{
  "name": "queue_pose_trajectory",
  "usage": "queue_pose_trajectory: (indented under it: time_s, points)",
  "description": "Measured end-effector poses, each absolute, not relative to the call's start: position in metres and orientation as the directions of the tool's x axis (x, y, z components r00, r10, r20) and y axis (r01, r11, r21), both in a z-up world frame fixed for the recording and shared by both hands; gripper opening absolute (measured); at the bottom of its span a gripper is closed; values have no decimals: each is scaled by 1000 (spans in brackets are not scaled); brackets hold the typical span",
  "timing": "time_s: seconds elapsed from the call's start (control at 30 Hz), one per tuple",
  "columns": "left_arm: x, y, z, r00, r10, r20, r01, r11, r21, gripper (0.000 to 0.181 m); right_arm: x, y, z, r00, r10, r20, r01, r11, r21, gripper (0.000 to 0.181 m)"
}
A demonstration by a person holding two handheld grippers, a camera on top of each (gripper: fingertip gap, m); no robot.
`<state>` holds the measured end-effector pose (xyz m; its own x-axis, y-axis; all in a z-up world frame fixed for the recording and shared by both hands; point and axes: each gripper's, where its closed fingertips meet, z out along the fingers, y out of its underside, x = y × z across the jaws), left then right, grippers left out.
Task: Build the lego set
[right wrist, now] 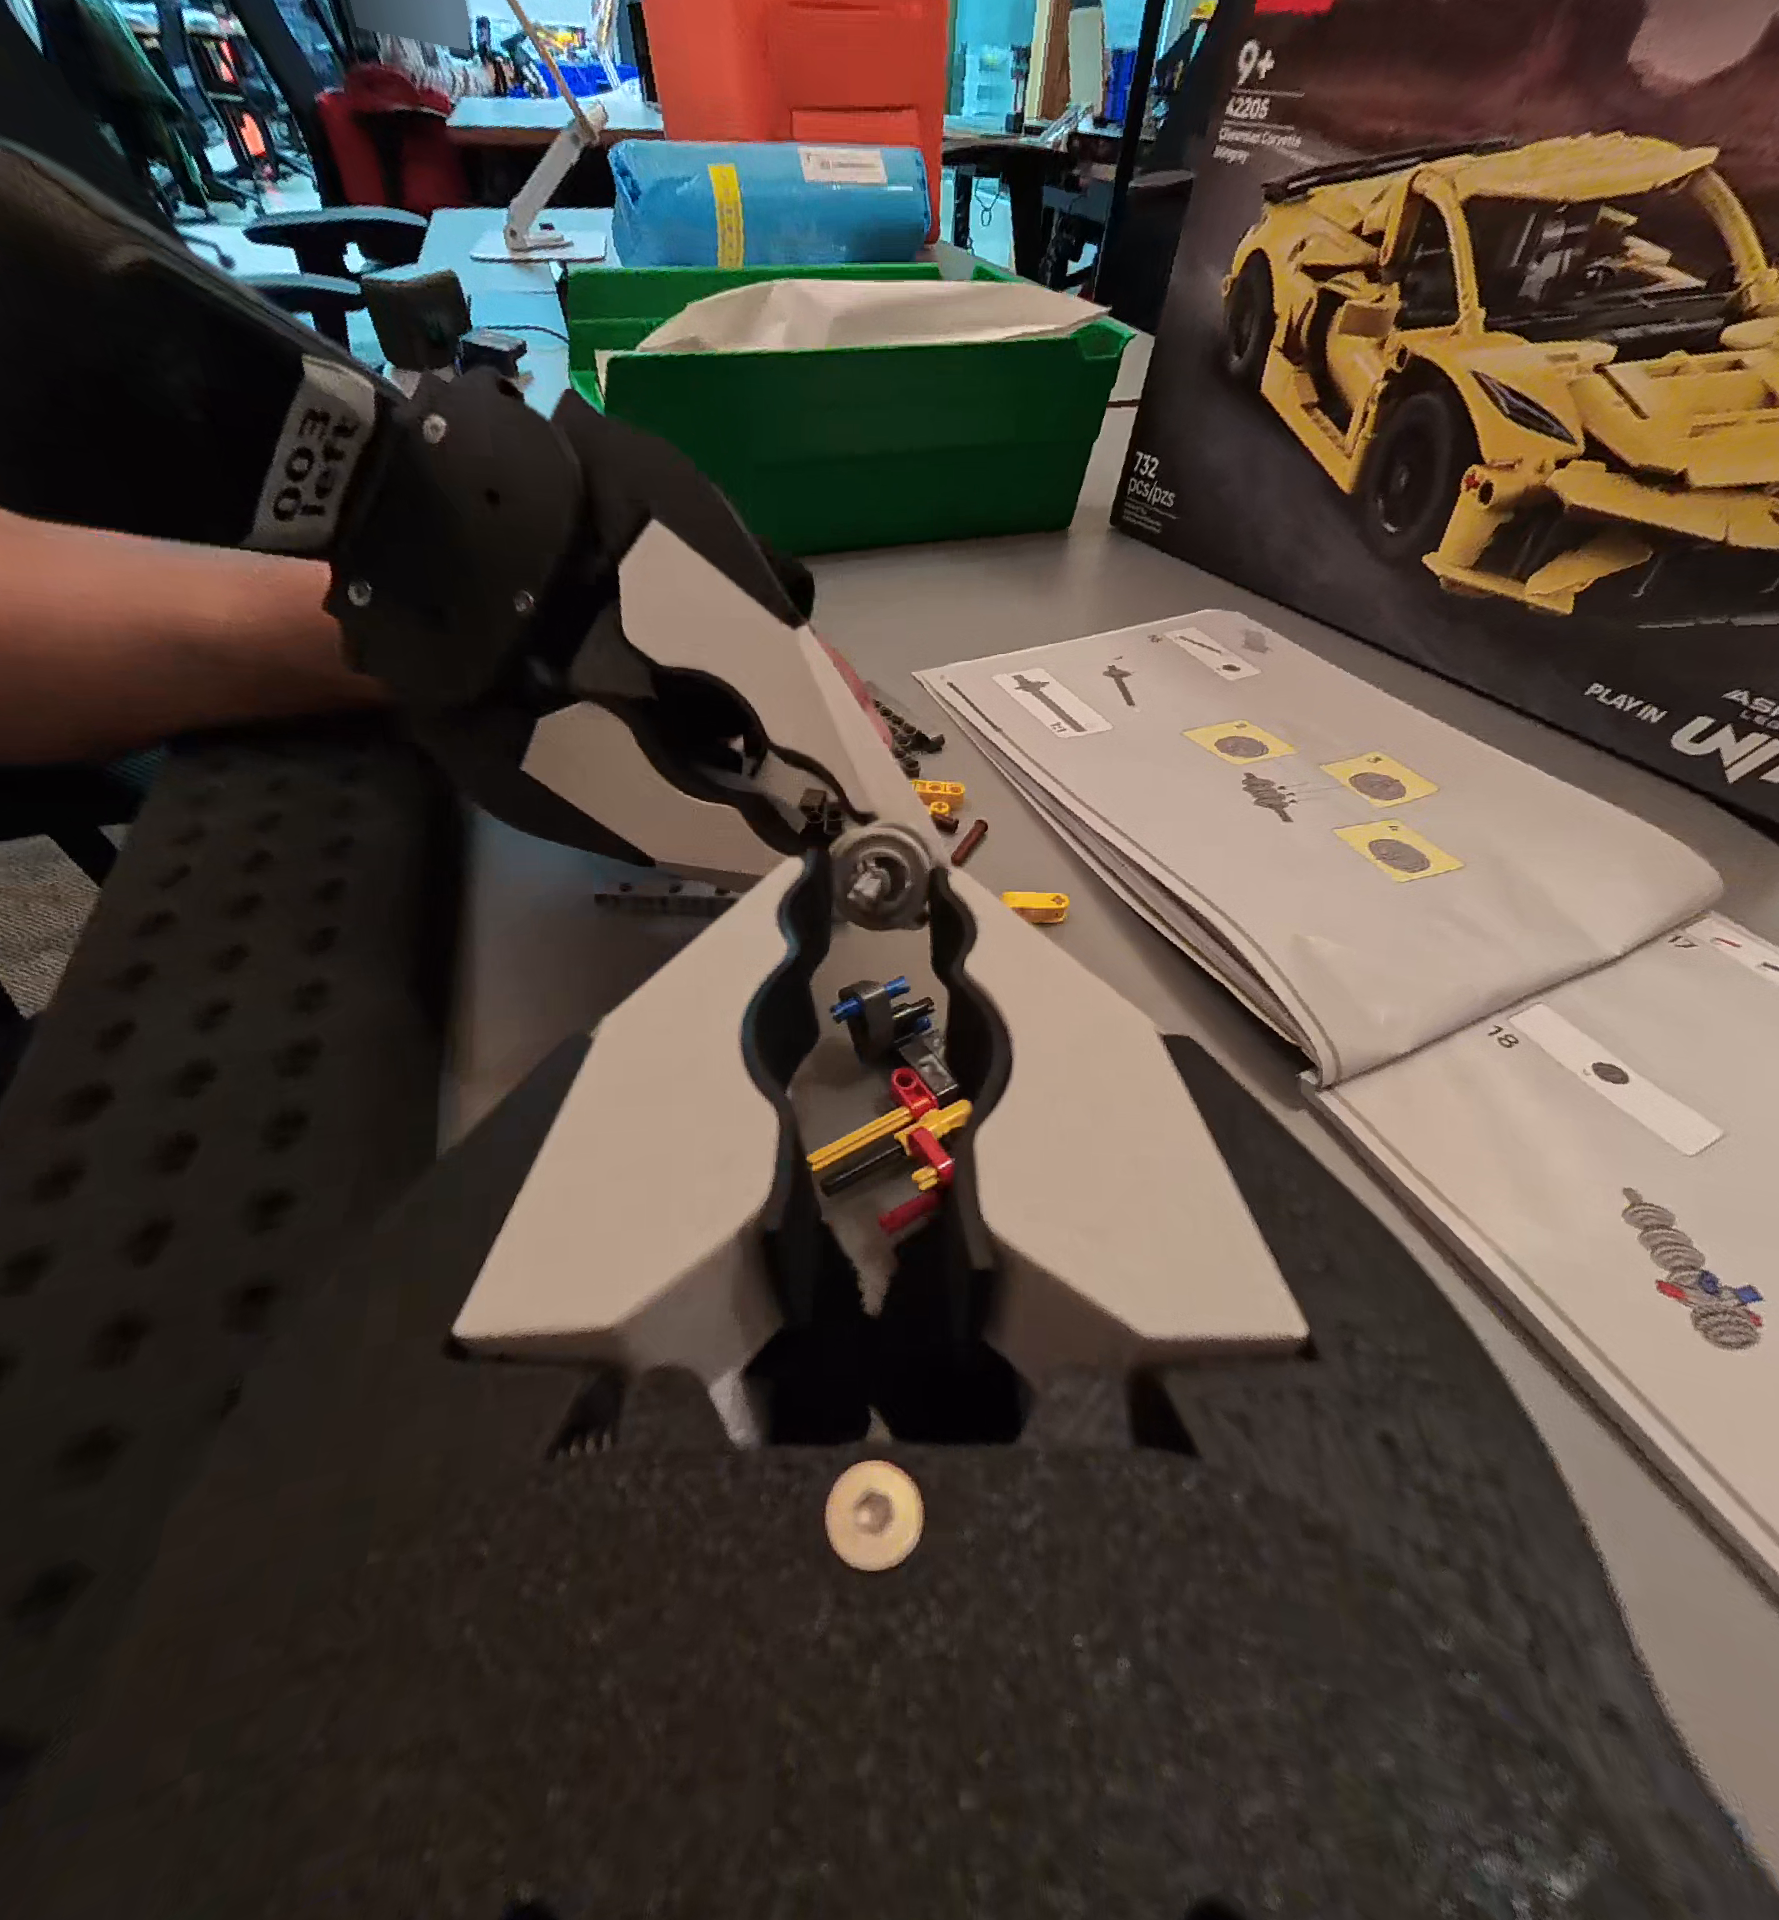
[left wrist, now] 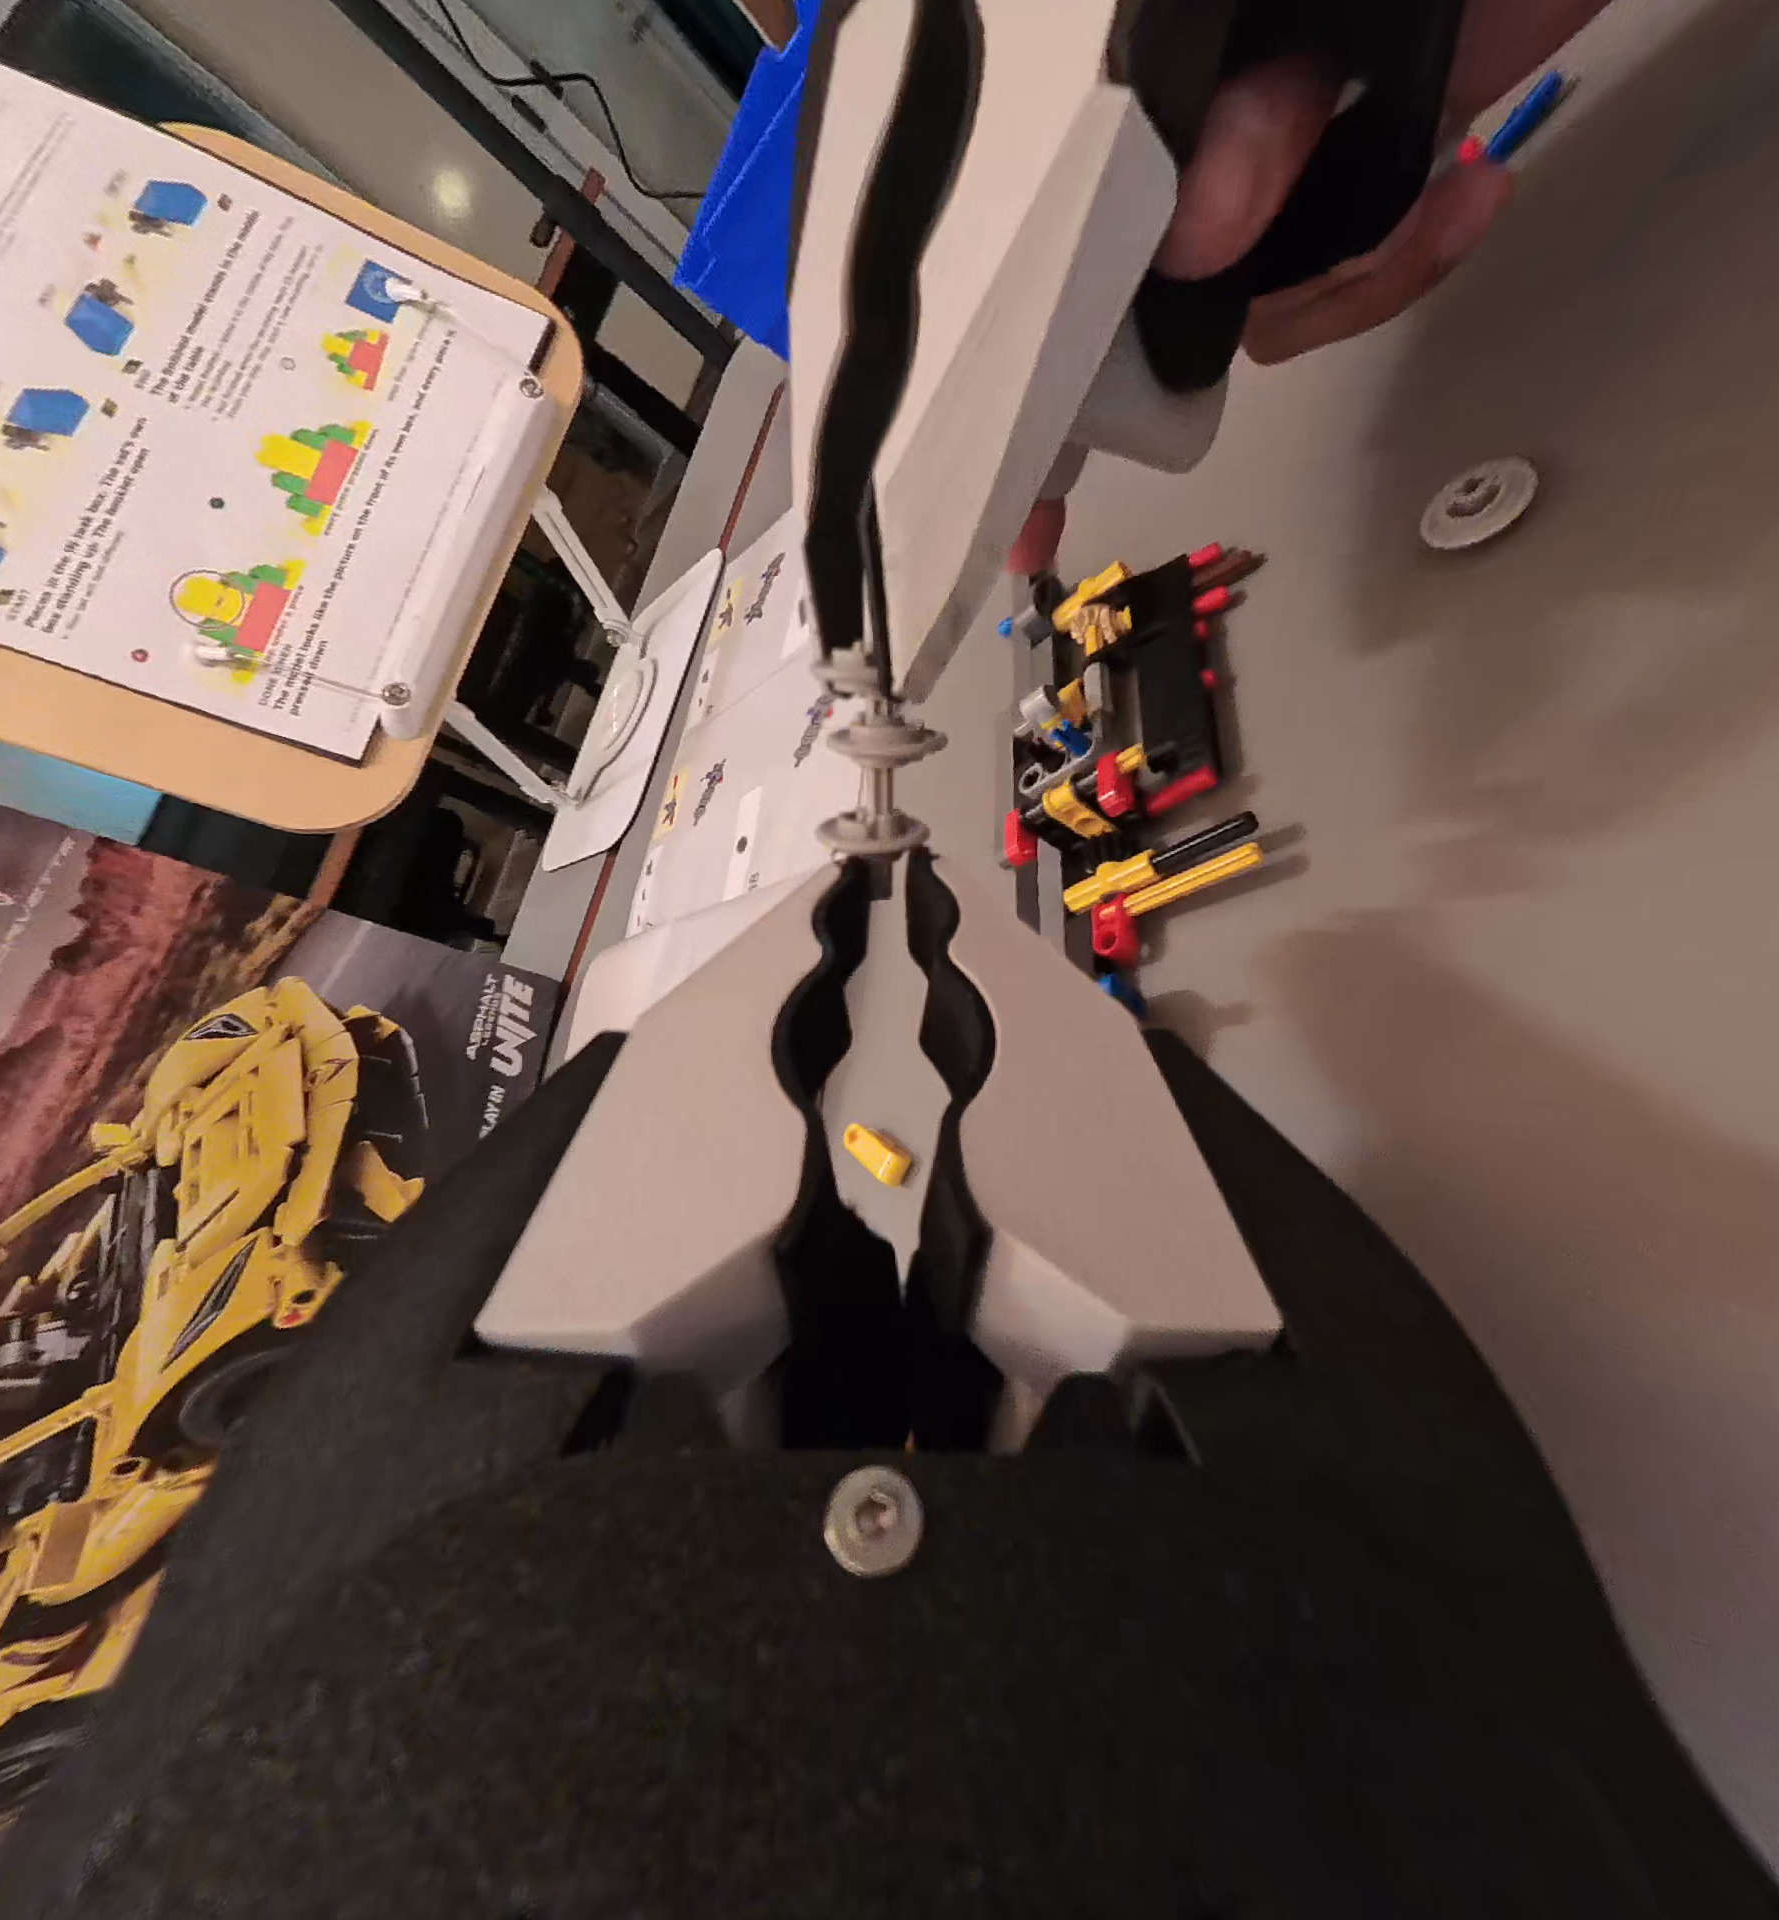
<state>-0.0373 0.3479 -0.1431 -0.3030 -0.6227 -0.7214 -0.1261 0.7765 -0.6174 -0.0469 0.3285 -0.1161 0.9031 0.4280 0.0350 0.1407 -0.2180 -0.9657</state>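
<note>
Grey table top carries everything. Biggest item on it: the set's box with a yellow car printed on the front, standing upright at the far right edge in the right wrist view. Green bin sits behind, white paper inside it. Open instruction booklet lies flat in front of the box.

Left wrist view adds a wooden clipboard stand holding a printed sheet, on a white arm and base.

Partly built black chassis section with yellow and red pins rests on the table, well right of the gripper tips in the left wrist view. Loose yellow and black axles lie just beside it. One light grey disc lies alone farther out. Small yellow connector lies on the table, seen between the left fingers.

Work piece: grey axle with discs, held in the air above the table between both tools.

Left gripper is clenched on the near end of the axle, tips pinching just under the lowest disc. Right gripper is clamped on the other end; its own camera looks end-on at the top disc. A person's hand is wrapped around the right gripper's handle.
</note>
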Motion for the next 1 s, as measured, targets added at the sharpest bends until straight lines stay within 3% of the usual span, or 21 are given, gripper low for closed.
queue_pose_trajectory:
  time_s: [0.13,0.27,0.37,0.47,0.73,1.0]
  points:
    - [-36,351,-141,-286,-611,-738,-126,788,-603,1,-44,330,-115,908,415,68,159,-189,-969,18]
    - [-34,358,-136,-231,-577,-784,-143,817,-559,0,-39,333,-122,917,394,-63,49,-269,-962,21]
    - [-34,358,-133,-189,-491,-850,-140,870,-472,0,-45,334,-125,894,413,-172,-35,-320,-947,35]
    - [-34,356,-132,-157,-382,-911,-126,922,-365,1,-42,335,-125,913,392,-109,17,-304,-953,22]
    - [-32,359,-138,-127,-141,-982,-149,981,-121,0,-43,335,-134,920,388,-59,80,-334,-939,21]
    - [-34,357,-136,-130,-148,-980,-166,978,-126,1,-48,332,-133,912,410,-19,126,-323,-938,18]
